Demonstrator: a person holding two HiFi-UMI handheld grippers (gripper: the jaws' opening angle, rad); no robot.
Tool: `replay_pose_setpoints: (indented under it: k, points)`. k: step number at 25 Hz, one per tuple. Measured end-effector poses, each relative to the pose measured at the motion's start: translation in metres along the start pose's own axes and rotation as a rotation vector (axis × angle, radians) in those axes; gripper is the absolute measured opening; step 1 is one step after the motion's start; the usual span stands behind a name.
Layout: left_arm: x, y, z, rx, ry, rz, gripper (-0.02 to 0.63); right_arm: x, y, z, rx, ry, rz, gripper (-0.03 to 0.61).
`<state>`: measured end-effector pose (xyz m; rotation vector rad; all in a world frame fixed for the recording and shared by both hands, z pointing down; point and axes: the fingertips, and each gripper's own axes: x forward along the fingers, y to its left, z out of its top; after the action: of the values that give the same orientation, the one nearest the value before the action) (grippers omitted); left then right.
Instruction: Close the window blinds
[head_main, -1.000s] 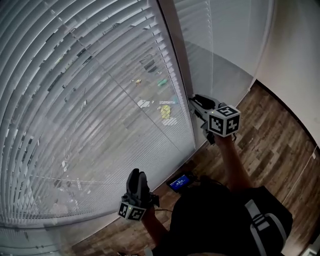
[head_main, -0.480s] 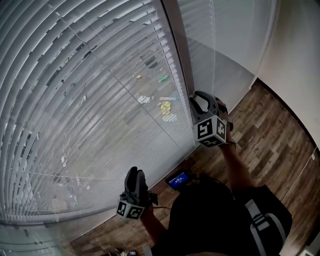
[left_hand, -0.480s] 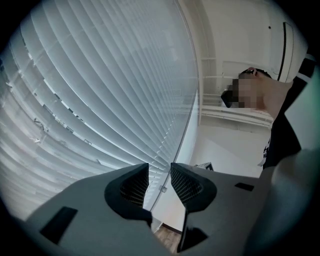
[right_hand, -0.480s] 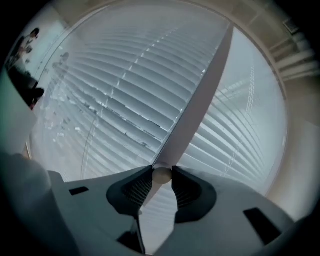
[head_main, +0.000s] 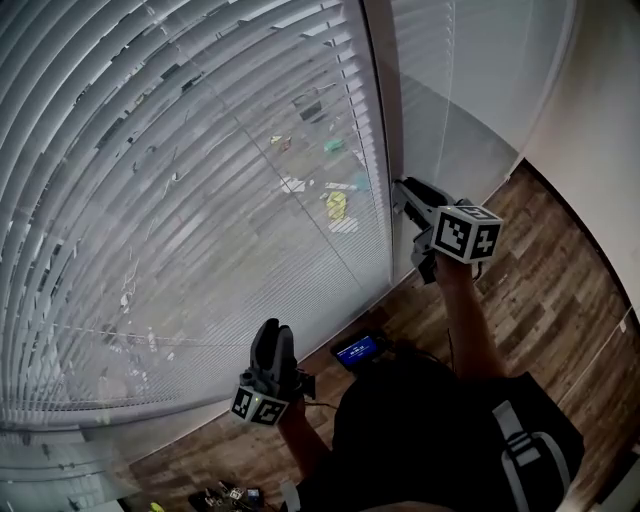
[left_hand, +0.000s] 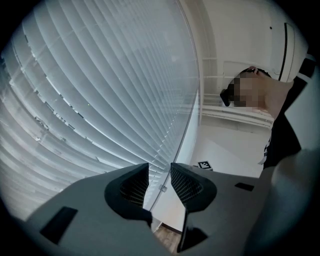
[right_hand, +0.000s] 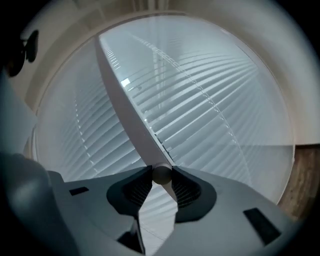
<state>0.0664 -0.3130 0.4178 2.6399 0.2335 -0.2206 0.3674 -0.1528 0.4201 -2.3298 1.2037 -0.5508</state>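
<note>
Hidden: the wand (right_hand: 161, 175) shows only its round end; its shaft cannot be told apart from the white frame (head_main: 383, 100).
Count: two panels of blinds (head_main: 200, 200), one on each side of the frame; two grippers.
Right gripper (head_main: 408, 192): clamped on the wand, beside the frame.
Left gripper (left_hand: 159, 181): jaws slightly parted, empty, low before the slats.
Slats: thin, white, horizontal.

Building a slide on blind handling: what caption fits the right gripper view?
Right gripper shut on the round end of the blinds' tilt wand, slatted blinds behind.
</note>
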Motion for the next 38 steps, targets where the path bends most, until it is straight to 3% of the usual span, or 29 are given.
replay_pose_setpoints:
  k: [3, 5, 6, 8, 11, 14, 15, 16, 19, 24, 29, 31, 33, 38]
  points:
    - [0.003, 0.003, 0.004, 0.0, -0.001, -0.001, 0.138, 0.006, 0.001, 0.003, 0.092, -0.02, 0.059, 0.129]
    - [0.0, 0.002, 0.0, -0.001, 0.001, 0.004, 0.138, 0.004, 0.005, 0.002, -0.009, -0.038, 0.078, 0.129]
    - [-0.003, 0.002, -0.001, 0.0, 0.0, 0.007, 0.138, 0.001, 0.009, 0.004, -0.124, -0.051, 0.061, 0.137]
    - [-0.006, 0.002, -0.003, 0.003, -0.004, 0.014, 0.138, -0.005, 0.015, 0.006, -0.449, -0.061, -0.035, 0.167]
    - [-0.005, 0.003, -0.008, 0.004, -0.008, 0.019, 0.138, -0.003, 0.017, 0.001, -0.869, 0.001, -0.181, 0.183]
    - [-0.004, 0.0, -0.011, 0.005, -0.007, 0.02, 0.138, 0.0, 0.01, -0.004, -1.088, 0.072, -0.28, 0.171]
    - [-0.005, -0.001, -0.013, 0.006, -0.007, 0.021, 0.138, -0.002, 0.007, -0.005, -1.136, 0.088, -0.31, 0.132]
    - [-0.005, -0.003, -0.015, 0.008, -0.007, 0.022, 0.138, -0.003, 0.004, -0.007, -1.164, 0.1, -0.333, 0.132]
    - [-0.007, -0.003, -0.013, 0.011, -0.013, 0.024, 0.138, -0.003, 0.003, -0.006, -1.095, 0.119, -0.331, 0.13]
    - [-0.007, -0.004, -0.007, 0.01, -0.015, 0.031, 0.138, -0.001, 0.002, 0.001, -0.63, 0.087, -0.178, 0.129]
    - [-0.003, -0.015, -0.003, 0.009, -0.005, 0.029, 0.138, -0.007, -0.004, 0.002, -0.386, 0.074, -0.094, 0.129]
    - [0.005, -0.014, 0.007, 0.02, -0.018, 0.01, 0.138, 0.0, 0.002, 0.012, -0.38, 0.044, -0.063, 0.129]
    - [0.008, -0.017, 0.007, 0.026, -0.015, 0.002, 0.138, 0.001, 0.004, 0.015, -0.455, 0.015, -0.053, 0.13]
    - [0.006, -0.027, -0.002, 0.026, 0.0, 0.009, 0.138, -0.01, 0.007, 0.012, -0.862, 0.019, -0.183, 0.181]
